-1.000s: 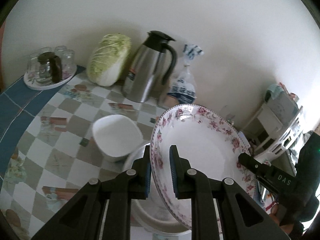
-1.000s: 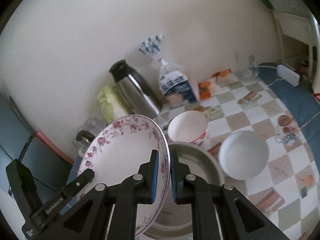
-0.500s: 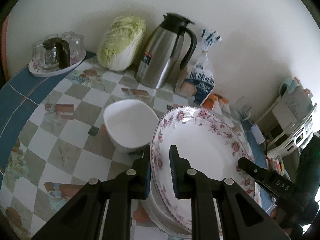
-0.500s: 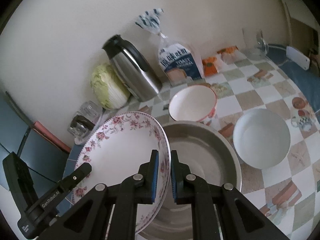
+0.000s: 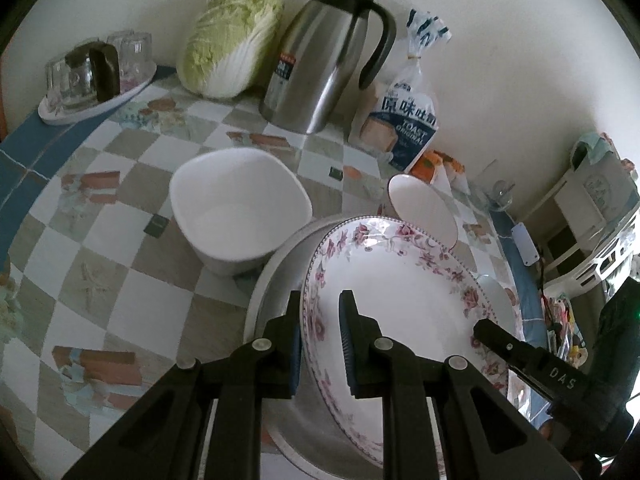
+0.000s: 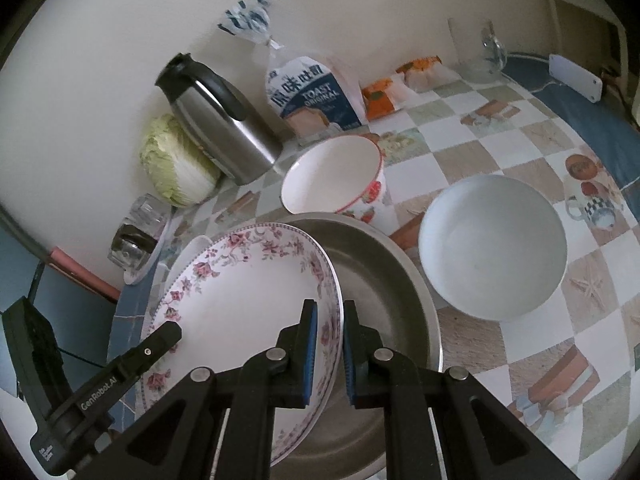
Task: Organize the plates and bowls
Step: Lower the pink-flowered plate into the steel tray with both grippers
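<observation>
A white plate with a pink flower rim (image 5: 404,300) hangs tilted just over a wide grey metal dish (image 6: 384,276). My left gripper (image 5: 320,300) is shut on the plate's left rim. My right gripper (image 6: 330,308) is shut on the opposite rim, and one finger of it (image 5: 496,332) shows in the left wrist view. A squarish white bowl (image 5: 236,212) stands left of the dish. Behind the dish stands a bowl with red flowers on its side (image 6: 332,176), and to the right a round white bowl (image 6: 492,244). Whether the plate touches the dish is hidden.
Against the back wall stand a steel jug (image 5: 328,56), a cabbage (image 5: 228,40) and a bag of toast (image 5: 404,128). A tray of glasses (image 5: 88,76) sits far left. Orange packets (image 6: 380,96) and a glass (image 6: 476,48) lie at the back right. The tablecloth (image 6: 520,340) is checkered.
Both grippers have come down with the flowered plate, closer to the grey metal dish, and the views now tilt more onto the table. Neither grip has changed.
</observation>
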Demonstrator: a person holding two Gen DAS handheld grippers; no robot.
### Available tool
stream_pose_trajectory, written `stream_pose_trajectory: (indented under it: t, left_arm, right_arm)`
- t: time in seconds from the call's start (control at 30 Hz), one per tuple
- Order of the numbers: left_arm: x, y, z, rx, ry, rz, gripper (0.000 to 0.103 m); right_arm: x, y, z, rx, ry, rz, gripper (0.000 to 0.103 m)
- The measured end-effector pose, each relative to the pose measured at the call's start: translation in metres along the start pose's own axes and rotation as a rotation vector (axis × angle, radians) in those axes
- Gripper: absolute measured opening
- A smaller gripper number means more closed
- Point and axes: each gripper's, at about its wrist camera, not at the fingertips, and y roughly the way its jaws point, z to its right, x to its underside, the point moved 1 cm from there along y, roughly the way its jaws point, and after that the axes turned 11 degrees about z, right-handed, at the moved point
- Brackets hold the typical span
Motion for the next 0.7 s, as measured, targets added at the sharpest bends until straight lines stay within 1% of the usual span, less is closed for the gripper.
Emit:
stream_pose_trajectory:
  t: [0.13, 0.33, 0.7]
  left_arm:
    - [0.006, 0.012, -0.002, -0.004, -0.013, -0.032, 0.017]
    - [0.011, 0.024, -0.001, -0.017, 0.000, -0.063, 0.017]
    - [0.014, 0.028, 0.001, -0.032, 0.013, -0.075, 0.017]
  right_arm:
    - [0.005, 0.011, 0.008, 0.021, 0.001, -0.029, 0.013]
    - [0.011, 0.021, 0.017, 0.046, 0.012, -0.056, 0.013]
    - [0.013, 0.023, 0.021, 0.058, 0.014, -0.067, 0.013]
